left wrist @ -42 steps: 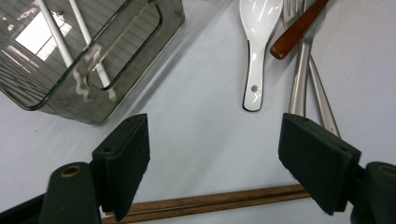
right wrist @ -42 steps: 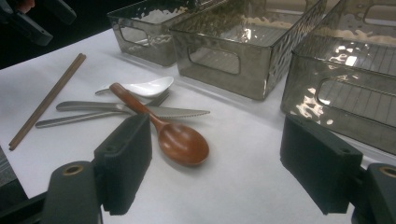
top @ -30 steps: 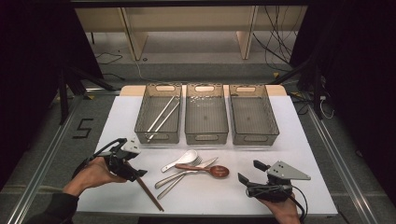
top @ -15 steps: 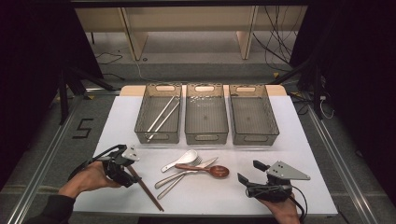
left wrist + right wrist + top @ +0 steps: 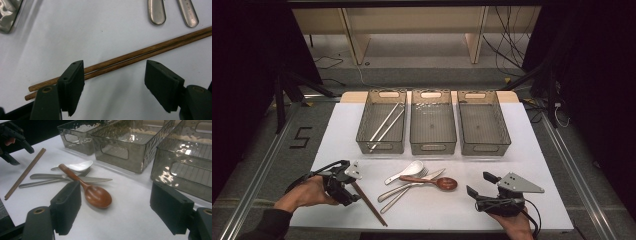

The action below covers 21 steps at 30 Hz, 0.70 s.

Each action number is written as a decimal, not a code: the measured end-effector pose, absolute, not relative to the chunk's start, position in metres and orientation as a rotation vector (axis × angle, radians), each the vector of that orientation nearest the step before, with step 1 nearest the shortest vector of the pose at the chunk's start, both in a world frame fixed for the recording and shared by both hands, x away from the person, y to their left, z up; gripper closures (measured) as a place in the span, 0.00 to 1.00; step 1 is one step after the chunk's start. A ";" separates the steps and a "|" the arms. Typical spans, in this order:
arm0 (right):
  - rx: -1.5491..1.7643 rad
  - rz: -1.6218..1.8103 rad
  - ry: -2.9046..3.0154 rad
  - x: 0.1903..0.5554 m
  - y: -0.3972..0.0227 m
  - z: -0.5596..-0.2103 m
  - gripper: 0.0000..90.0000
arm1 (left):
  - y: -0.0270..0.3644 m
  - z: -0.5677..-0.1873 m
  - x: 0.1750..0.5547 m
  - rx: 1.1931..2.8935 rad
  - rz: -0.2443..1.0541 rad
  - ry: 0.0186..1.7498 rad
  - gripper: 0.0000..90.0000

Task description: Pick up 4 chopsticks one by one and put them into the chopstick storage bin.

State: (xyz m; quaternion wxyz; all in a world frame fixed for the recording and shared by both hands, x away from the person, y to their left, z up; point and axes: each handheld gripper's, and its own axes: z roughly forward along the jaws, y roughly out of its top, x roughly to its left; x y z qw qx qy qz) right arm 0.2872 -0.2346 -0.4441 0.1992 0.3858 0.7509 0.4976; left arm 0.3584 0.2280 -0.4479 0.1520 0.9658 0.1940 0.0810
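In the high view, the left gripper [image 5: 351, 186] is resting over the upper end of the wooden chopsticks [image 5: 369, 204], which are lying on the white table [image 5: 542, 150] left of the heaped cutlery [image 5: 412, 182]. The right gripper [image 5: 482, 186] is sitting at the near right, jaws spread wide and empty.

In the left gripper view, the jaws have just been closing, yet they are standing apart — the chopsticks [image 5: 120, 61] are lying side by side between them, passing behind the left jaw, with the right pad not touching.

In the right gripper view, the wide jaws are framing a brown wooden spoon [image 5: 90, 191] — it is lying across a knife [image 5: 95, 179], near three clear bins [image 5: 130, 147].
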 end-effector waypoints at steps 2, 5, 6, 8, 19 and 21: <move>1.081 1.392 2.099 0.287 -0.235 -0.444 0.29 | 0.228 -0.450 0.358 2.762 0.223 0.553 0.35; 1.079 1.392 2.100 0.287 -0.234 -0.444 0.29 | 0.228 -0.452 0.360 2.774 0.211 0.537 0.35; 1.079 1.392 2.100 0.287 -0.234 -0.444 0.29 | 0.228 -0.453 0.360 2.776 0.207 0.529 0.36; 1.079 1.392 2.100 0.287 -0.235 -0.444 0.29 | 0.228 -0.455 0.360 2.767 0.203 0.532 0.36; 1.079 1.393 2.099 0.287 -0.235 -0.444 0.29 | 0.226 -0.460 0.364 2.784 0.164 0.481 0.38; 1.079 1.393 2.099 0.287 -0.235 -0.444 0.29 | 0.225 -0.461 0.365 2.789 0.156 0.478 0.38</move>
